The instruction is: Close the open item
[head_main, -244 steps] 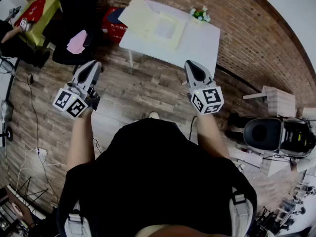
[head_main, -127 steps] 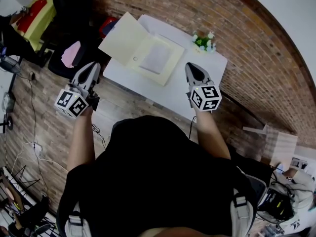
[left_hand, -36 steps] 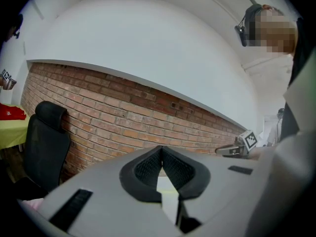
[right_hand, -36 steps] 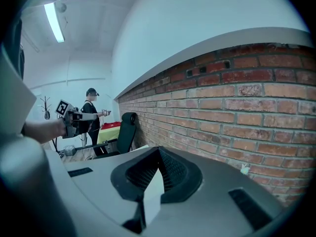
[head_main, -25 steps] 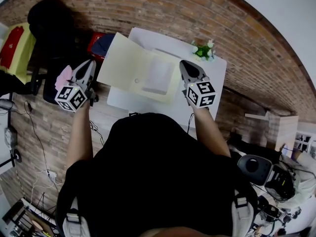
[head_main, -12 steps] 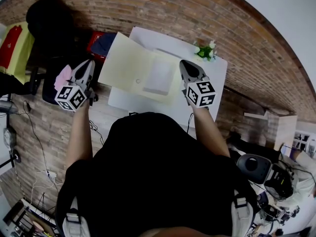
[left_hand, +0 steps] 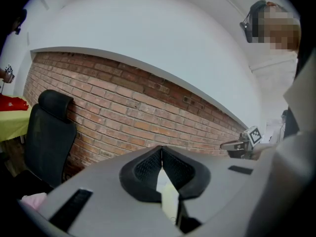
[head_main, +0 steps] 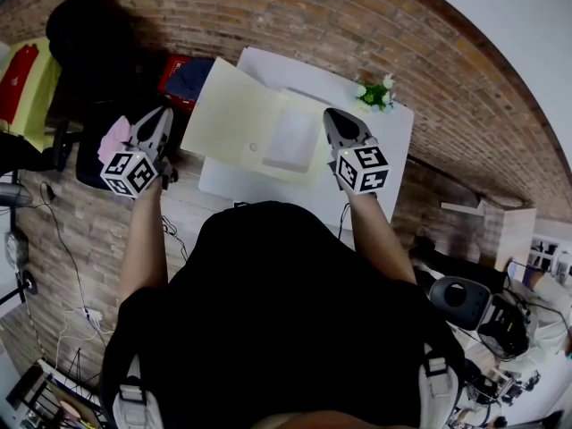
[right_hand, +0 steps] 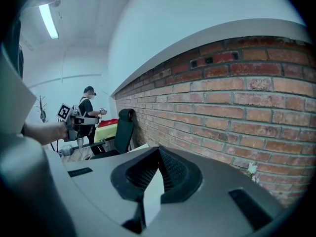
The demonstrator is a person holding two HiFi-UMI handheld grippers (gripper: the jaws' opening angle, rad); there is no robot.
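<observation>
Open item: a cream card folder (head_main: 234, 121) spread on the white table (head_main: 386, 146), its left flap reaching past the table's left edge and a pale sheet (head_main: 290, 139) on its right half. The left gripper (head_main: 164, 113), left of the flap, and the right gripper (head_main: 329, 115), by the folder's right edge, both have jaws pressed together and hold nothing. Advice: catch the overhanging flap from beneath and swing it right while steadying the right half, as thin stiff card likely slides on a smooth top.
</observation>
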